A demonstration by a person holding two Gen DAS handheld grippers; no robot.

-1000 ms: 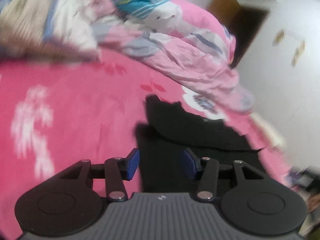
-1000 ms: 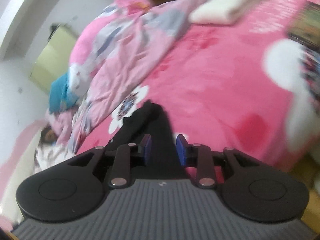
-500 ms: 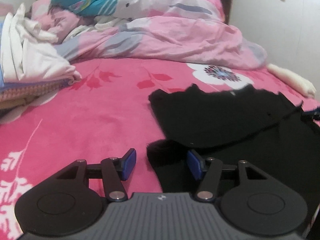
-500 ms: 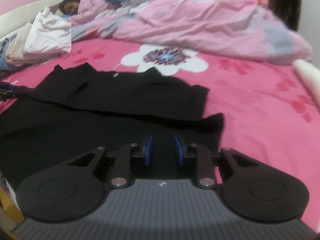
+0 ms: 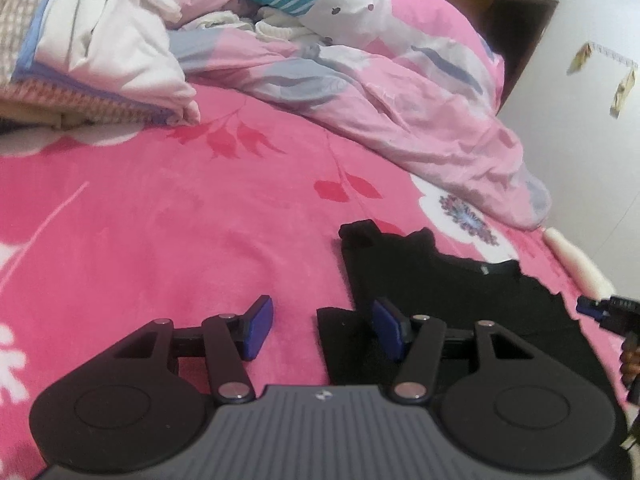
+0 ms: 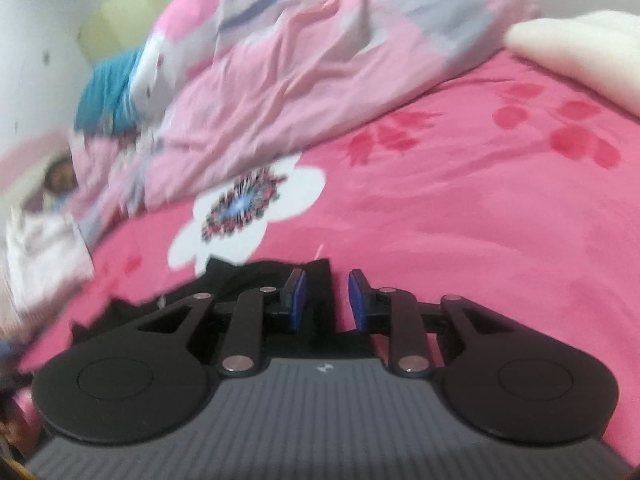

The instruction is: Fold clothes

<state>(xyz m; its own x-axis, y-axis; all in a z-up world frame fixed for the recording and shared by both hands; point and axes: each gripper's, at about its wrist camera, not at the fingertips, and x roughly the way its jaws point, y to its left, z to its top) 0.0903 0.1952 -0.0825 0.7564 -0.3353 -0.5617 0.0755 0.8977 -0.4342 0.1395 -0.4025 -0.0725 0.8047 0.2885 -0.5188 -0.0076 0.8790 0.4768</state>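
A black garment (image 5: pixel 440 292) lies flat on the pink flowered bedspread (image 5: pixel 180 232). My left gripper (image 5: pixel 322 326) hovers over the garment's near left corner. Its jaws stand apart, with that corner just inside the right finger and untouched by the pads. In the right wrist view the same black garment (image 6: pixel 248 280) shows at its far right edge. My right gripper (image 6: pixel 326 300) is there with a narrow gap. Black cloth fills the left of that gap and pink bedspread the right, so the pads are not pressing. The right gripper (image 5: pixel 600 312) also shows past the garment in the left wrist view.
A rumpled pink and grey quilt (image 5: pixel 380 92) runs along the far side of the bed. A stack of folded clothes (image 5: pixel 80 60) sits at the far left. A white rolled cloth (image 6: pixel 580 48) lies at the bed's right edge. A white wall stands beyond.
Both grippers have swept across the bed and sunk a little. The left now sits over the garment's left corner with wider jaws. The right has gone from the lower hem to the right edge.
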